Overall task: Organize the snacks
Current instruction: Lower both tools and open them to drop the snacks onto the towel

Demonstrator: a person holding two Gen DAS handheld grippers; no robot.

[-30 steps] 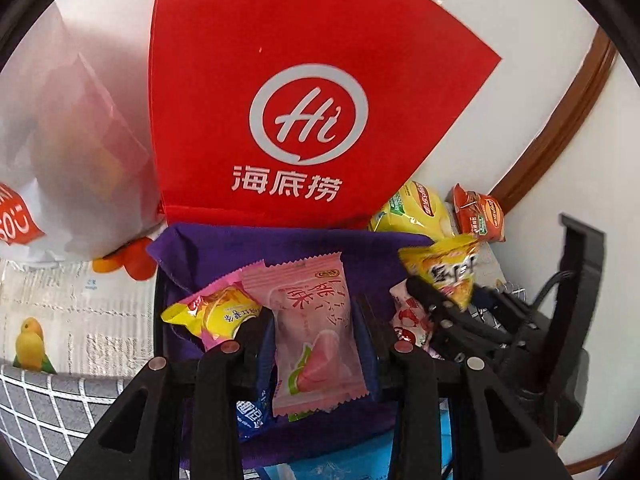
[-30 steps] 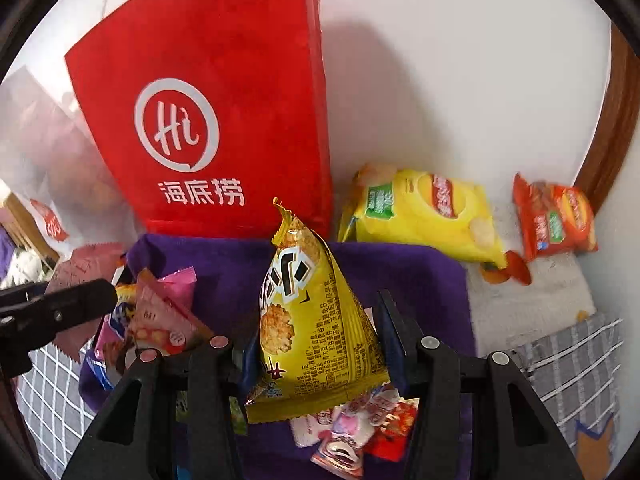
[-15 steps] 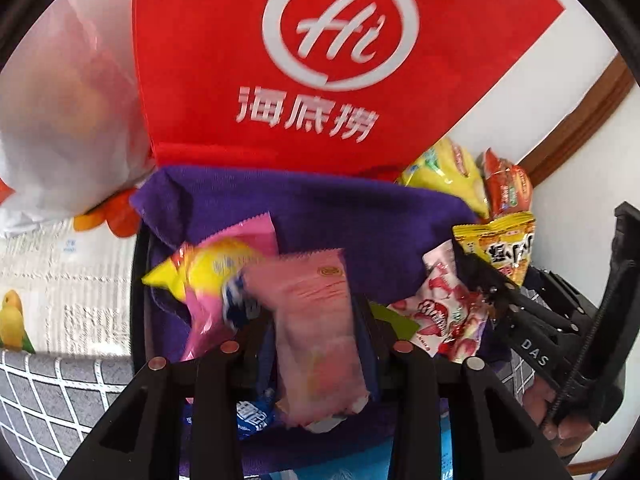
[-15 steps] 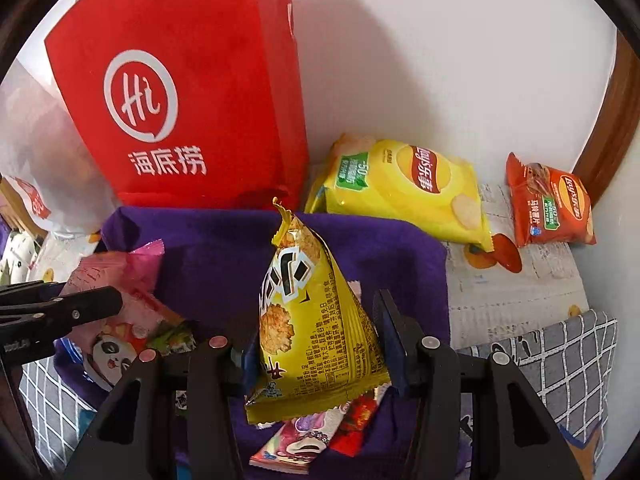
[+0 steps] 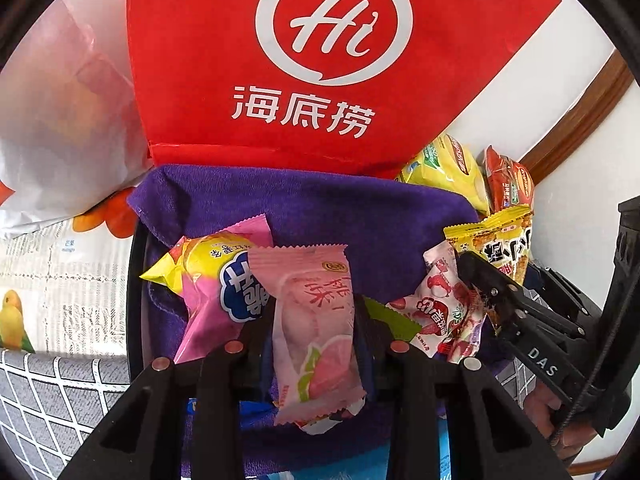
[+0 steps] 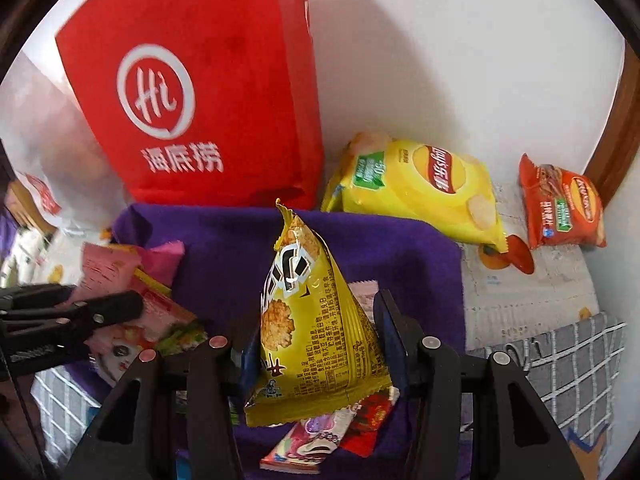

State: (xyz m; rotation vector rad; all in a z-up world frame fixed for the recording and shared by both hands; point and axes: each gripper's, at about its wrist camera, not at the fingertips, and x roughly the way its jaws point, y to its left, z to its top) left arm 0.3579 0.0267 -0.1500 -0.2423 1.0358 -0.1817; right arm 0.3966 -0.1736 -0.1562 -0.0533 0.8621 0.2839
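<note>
My left gripper (image 5: pixel 316 340) is shut on a pink peach snack packet (image 5: pixel 316 328), held over a basket lined with a purple cloth (image 5: pixel 304 208). Beside the packet in the basket lie a yellow-and-pink packet (image 5: pixel 216 280) and a red-and-white lychee packet (image 5: pixel 444 312). My right gripper (image 6: pixel 316 344) is shut on a yellow triangular snack bag (image 6: pixel 312 336) above the same purple cloth (image 6: pixel 224 248). That right gripper (image 5: pixel 520 316) also shows at the right of the left wrist view with its yellow bag (image 5: pixel 500 240). The left gripper (image 6: pixel 72 316) appears at the left of the right wrist view.
A tall red paper bag (image 5: pixel 320 60) stands behind the basket against the white wall. A yellow chips bag (image 6: pixel 420 184) and a small orange-red packet (image 6: pixel 560 208) lie on the printed cloth to the right. A white plastic bag (image 5: pixel 60 120) sits left.
The left gripper has sunk toward the basket with the pink packet, so the red bag looms larger. The right gripper keeps the yellow bag almost still.
</note>
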